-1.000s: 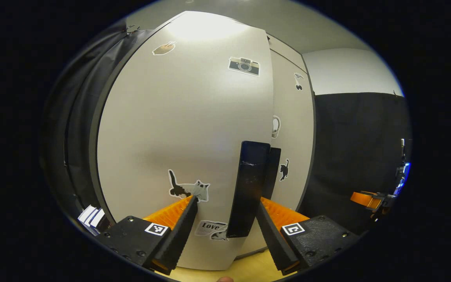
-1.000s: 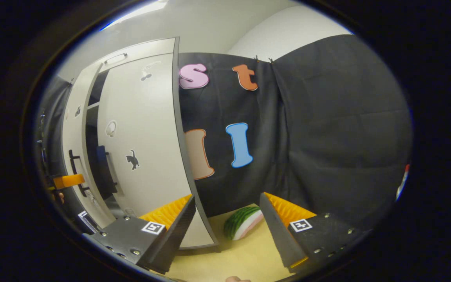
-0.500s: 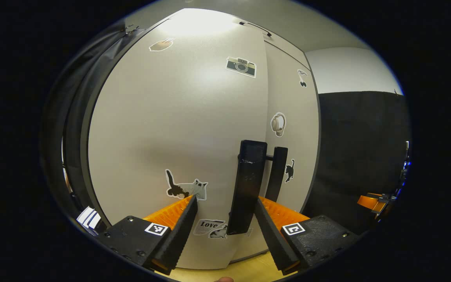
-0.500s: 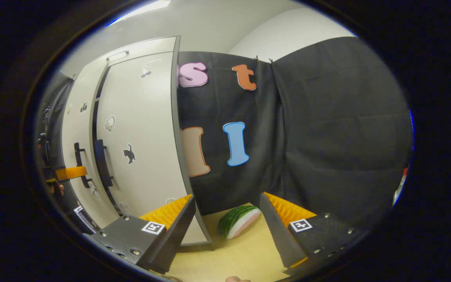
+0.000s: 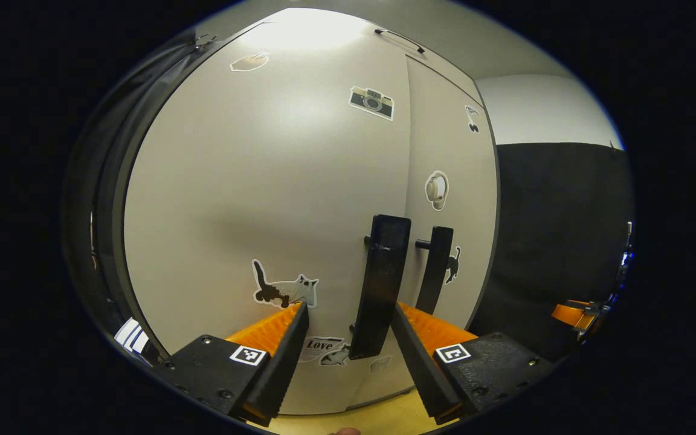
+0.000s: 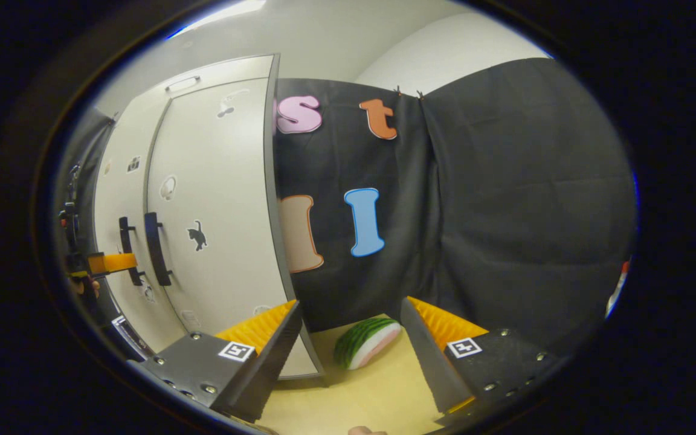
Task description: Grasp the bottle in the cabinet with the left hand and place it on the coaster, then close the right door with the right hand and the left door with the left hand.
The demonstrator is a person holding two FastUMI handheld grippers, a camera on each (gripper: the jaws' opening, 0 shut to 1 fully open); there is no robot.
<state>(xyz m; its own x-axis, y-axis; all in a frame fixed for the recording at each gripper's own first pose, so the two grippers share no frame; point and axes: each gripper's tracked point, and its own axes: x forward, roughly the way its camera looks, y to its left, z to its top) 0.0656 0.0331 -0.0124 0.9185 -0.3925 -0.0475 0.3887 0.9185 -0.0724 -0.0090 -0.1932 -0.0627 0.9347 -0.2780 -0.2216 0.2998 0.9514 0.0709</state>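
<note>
Both cabinet doors look basically flush now, so the closing step seems about done. The left gripper (image 5: 344,362) is parked right at the left door (image 5: 251,199), jaws apart, with the left handle (image 5: 381,284) sitting between them, not clamped. A gentle last nudge on the panel is probably all that's needed, then a straight pull-back so the handle isn't snagged. The right gripper (image 6: 351,356) is held open over the bench (image 6: 360,393), well clear of the right door (image 6: 215,199). No bottle or coaster to be made out.

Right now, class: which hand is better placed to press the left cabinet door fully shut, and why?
Left. The left tool is open right at the left door, its handle between the fingers. The right tool faces a watermelon slice.
</note>
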